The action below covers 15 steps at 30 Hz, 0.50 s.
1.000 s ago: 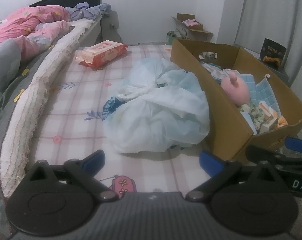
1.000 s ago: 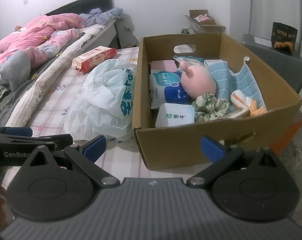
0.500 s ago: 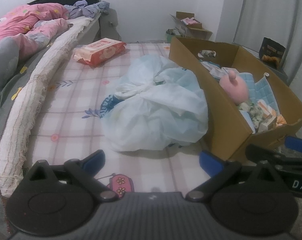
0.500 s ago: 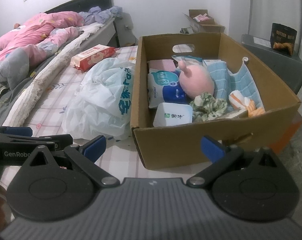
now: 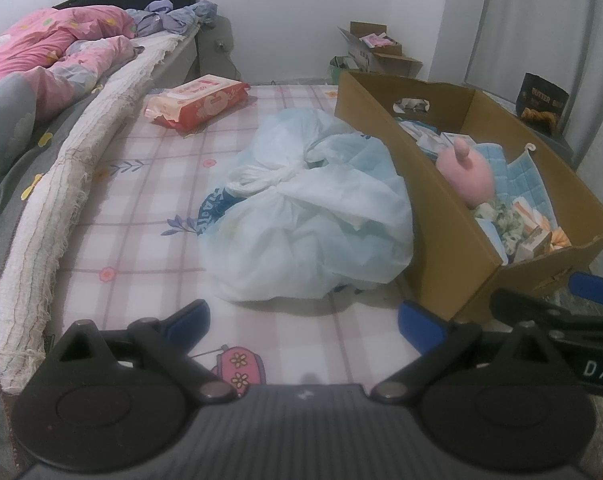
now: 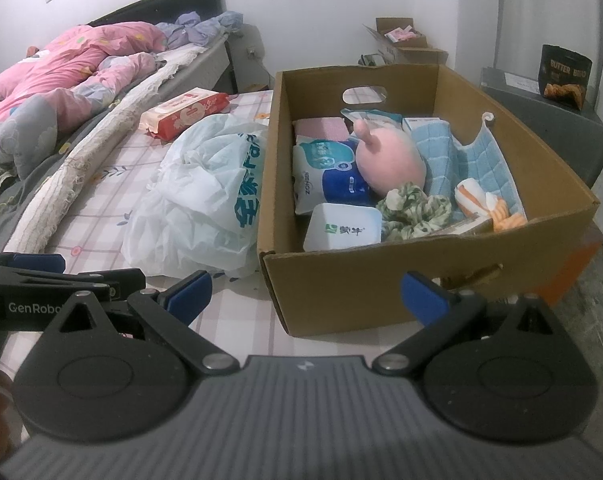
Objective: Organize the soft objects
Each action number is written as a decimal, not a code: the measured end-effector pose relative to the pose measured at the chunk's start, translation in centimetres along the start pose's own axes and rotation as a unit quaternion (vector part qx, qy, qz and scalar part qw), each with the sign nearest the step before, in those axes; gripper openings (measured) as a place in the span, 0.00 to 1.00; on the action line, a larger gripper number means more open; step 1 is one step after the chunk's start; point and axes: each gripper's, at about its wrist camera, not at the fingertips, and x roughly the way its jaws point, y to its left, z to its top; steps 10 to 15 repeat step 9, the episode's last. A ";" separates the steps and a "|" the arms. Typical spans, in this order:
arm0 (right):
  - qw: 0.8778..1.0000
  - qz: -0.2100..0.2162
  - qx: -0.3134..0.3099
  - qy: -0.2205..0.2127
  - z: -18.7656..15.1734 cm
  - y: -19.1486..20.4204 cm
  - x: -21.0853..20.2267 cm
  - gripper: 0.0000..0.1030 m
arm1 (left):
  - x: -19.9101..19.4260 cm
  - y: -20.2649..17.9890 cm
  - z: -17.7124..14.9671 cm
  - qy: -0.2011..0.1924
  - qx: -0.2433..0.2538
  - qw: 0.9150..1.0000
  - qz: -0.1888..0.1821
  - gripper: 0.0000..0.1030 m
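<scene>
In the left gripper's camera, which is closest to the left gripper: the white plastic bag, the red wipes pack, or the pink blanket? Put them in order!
1. White plastic bag: straight ahead of the left gripper, beside the box.
2. Red wipes pack: farther back, left.
3. Pink blanket: far left, on the bed.

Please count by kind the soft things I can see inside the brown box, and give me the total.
Pink plush toy: 1
Blue quilted cloth: 1
Green patterned scrunchie: 1
Orange and white cloth: 1
Total: 4 inside the cardboard box; anything hidden beneath is not counted.
</scene>
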 end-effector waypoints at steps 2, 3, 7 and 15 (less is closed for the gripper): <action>1.000 0.000 0.000 0.000 0.0 0.0 0.0 0.99 | 0.0 0.0 0.0 0.000 0.000 1.000 0.000 0.98; 1.000 0.000 0.000 0.000 0.0 0.0 0.0 0.99 | 0.0 0.0 0.0 0.000 0.000 1.000 0.000 0.98; 1.000 0.000 -0.001 0.000 0.0 0.0 0.0 0.99 | 0.0 0.0 0.0 0.000 -0.001 1.000 0.000 0.98; 1.000 -0.003 -0.002 0.000 0.1 -0.1 -0.1 0.99 | 0.0 0.0 0.1 0.000 -0.001 1.000 -0.002 0.98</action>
